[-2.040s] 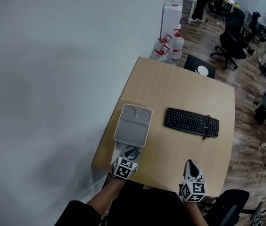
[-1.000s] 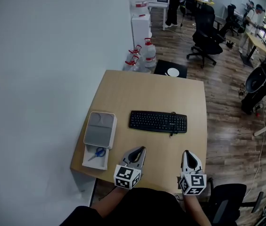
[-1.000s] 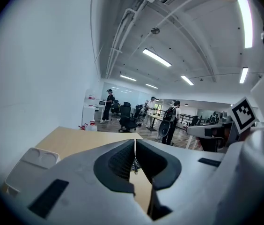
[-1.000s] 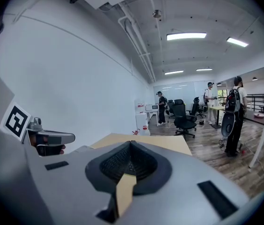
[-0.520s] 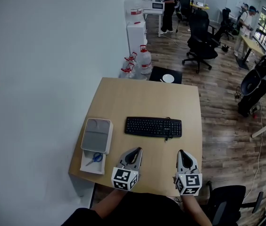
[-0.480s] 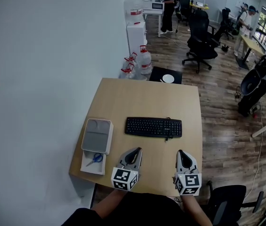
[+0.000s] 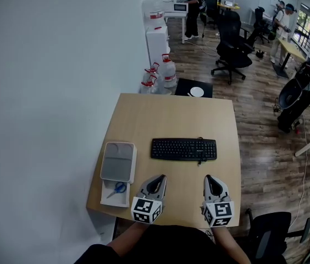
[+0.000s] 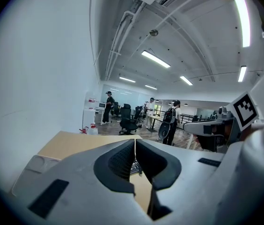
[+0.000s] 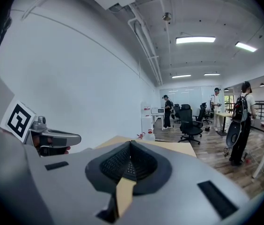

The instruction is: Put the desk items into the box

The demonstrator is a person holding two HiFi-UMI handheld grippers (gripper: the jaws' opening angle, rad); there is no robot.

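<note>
Hand-held gripper check: left (image 7: pixel 159 178) and right (image 7: pixel 209 179) both closed, jaws tip to tip, nothing between them. Same in the left gripper view (image 8: pixel 135 146) and right gripper view (image 9: pixel 131 145). Both parked low in frame over the near edge of the counter (image 7: pixel 171 114), well apart from everything.

Step, by the look of it: between items.
- Scissors (image 7: pixel 116 189) already in the box (image 7: pixel 104 198), lower left of frame, at the counter's left edge.
- Keyboard (image 7: pixel 183 148) out on the counter, centre frame, just above both grippers. Only loose item seen.

Next move, as a guess:
- Open the jaws and reach up-frame to the keyboard.
- Probably pinch one end with each gripper.
- Shift the lid (image 7: pixel 118 161) first, since it covers most of the box.
- Keyboard looks longer than the box, so fit is doubtful.

Materials and shapes:
- Keyboard: black hard plastic, long flat slab, bumpy keys, thin cord at its lower right.
- Lid: grey, smooth, rounded rectangle with shallow moulded recesses.
- Box: white, shallow, rigid-looking.
- Scissors: blue handles, small.
- Counter: pale wood-look top, matte.
</note>
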